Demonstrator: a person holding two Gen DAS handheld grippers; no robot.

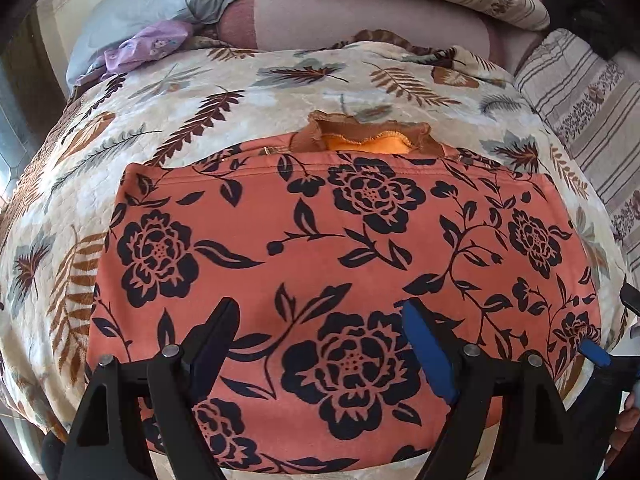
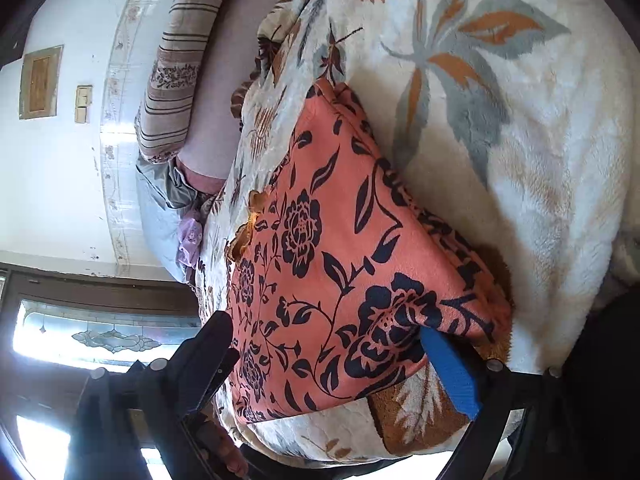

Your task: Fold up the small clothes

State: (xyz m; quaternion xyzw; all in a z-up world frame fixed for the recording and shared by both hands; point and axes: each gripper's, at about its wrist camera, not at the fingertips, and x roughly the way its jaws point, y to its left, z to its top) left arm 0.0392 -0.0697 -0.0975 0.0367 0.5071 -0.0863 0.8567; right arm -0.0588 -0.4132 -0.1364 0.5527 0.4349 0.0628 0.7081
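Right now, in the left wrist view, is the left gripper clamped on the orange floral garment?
No. The left gripper hovers with jaws wide apart above the orange floral garment, with no fabric pinched between them.

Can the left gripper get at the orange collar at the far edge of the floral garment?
Probably yes. The left gripper is open over the floral garment, and nothing lies between it and the collar.
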